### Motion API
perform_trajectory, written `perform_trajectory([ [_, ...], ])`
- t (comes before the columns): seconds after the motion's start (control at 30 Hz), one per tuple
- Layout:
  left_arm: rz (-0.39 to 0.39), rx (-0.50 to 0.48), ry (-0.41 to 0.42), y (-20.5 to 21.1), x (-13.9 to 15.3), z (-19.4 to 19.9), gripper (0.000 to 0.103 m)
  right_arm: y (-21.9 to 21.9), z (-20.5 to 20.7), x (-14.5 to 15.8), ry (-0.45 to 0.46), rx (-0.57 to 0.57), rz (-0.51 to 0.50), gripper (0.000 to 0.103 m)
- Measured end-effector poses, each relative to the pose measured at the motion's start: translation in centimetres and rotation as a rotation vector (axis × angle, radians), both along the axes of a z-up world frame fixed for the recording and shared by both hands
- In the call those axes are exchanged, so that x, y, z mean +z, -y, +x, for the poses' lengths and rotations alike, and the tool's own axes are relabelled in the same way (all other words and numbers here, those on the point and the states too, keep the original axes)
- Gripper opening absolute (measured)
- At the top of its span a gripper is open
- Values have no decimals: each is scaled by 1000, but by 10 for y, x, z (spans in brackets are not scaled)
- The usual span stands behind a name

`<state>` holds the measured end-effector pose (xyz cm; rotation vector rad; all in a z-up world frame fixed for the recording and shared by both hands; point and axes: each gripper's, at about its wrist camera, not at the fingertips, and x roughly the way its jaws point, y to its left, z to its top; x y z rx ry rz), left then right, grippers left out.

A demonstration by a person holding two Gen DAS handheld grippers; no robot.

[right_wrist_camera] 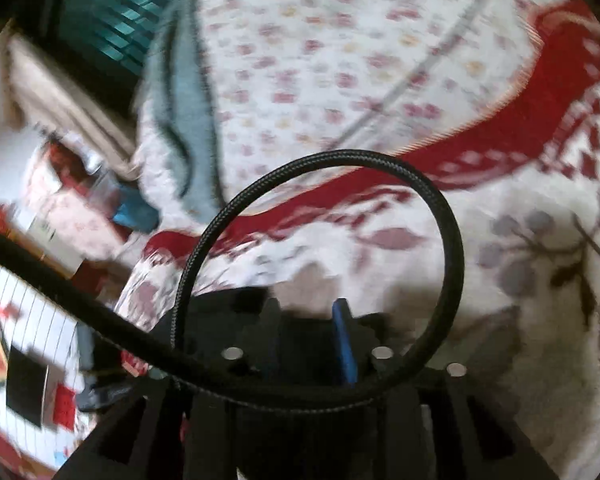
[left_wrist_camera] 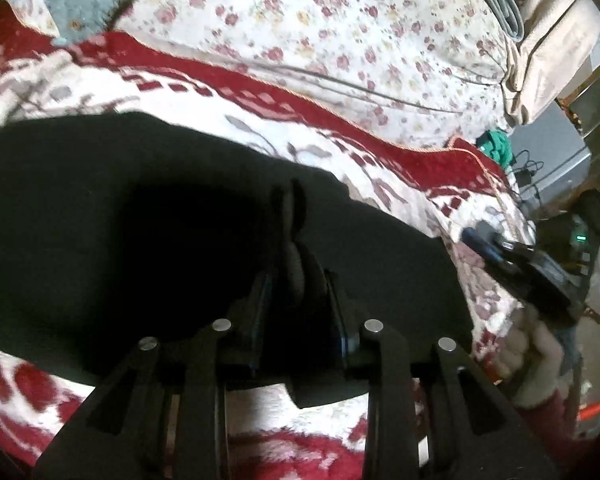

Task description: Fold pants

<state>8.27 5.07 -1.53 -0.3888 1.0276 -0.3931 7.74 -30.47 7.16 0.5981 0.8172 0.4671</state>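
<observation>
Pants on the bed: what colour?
Black pants, plain; clearest in the left wrist view.

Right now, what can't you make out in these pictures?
Left wrist view: whether the left tongs pinch the black pants; black on black, in shadow.
Left wrist view: the pants' left end, cut off by the frame edge.
Right wrist view: room clutter, motion-blurred; black cable crosses the right tongs.

Both wrist views look steeply down, near the shared red-patterned blanket [left_wrist_camera: 380, 148].
</observation>
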Motion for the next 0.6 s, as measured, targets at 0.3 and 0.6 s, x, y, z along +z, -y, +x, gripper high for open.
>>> perform_trajectory([
  [0.3,258,159,89,-13,15,-17,26,-90,2,28,78,231,-129,52],
  [0.6,269,292,92,-54,18,-33,26,-169,30,26,72,372,-203,67],
])
